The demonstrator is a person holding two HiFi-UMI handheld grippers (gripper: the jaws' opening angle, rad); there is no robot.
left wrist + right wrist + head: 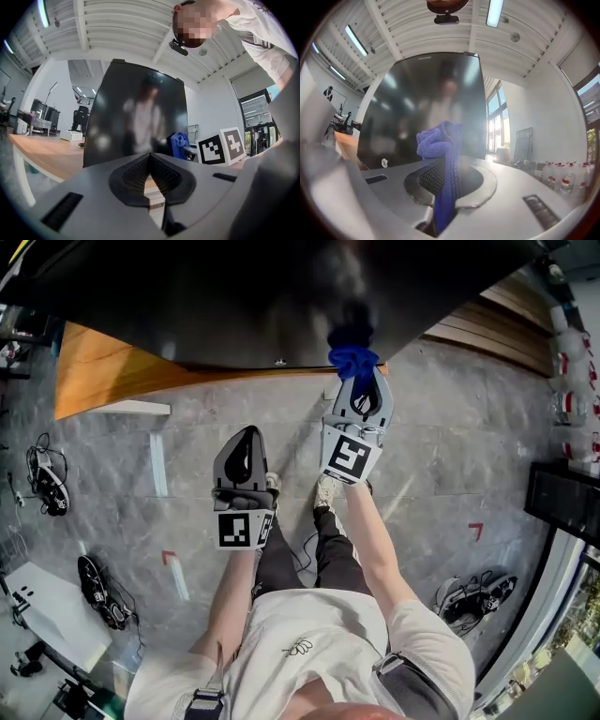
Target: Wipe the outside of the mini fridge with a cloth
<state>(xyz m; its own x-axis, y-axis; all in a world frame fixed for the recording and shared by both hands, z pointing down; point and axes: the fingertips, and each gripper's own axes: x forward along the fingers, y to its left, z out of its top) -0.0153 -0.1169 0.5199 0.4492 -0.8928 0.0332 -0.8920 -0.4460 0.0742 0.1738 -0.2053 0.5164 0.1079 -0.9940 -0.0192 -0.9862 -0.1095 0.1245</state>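
Gripping the cloth (353,356) by a thin fold, your right gripper (362,381) had its jaws clenched on the fabric, and the bunched blue wad stuck out past the tips. The fridge (234,296) stood straight ahead of you, its glossy black front facing both grippers. The wad sat low at that front, though I could not tell whether it was touching. Your left gripper (247,437) hung beside the right one, further back from the fridge, with its jaws pressed together on nothing.

The likeliest trouble, as I judged it, was the cloth dragging out of that narrow hold once it rubbed the door, since so little of it lay between the jaws. If you pressed hard enough to flatten the wad, the bare tips could have met the shiny face and marked it. With nothing bracing the fridge, a firm push might also have shifted it. Cables (473,594) lay on the floor near your feet, so a sidestep to reach another face risked a snag.
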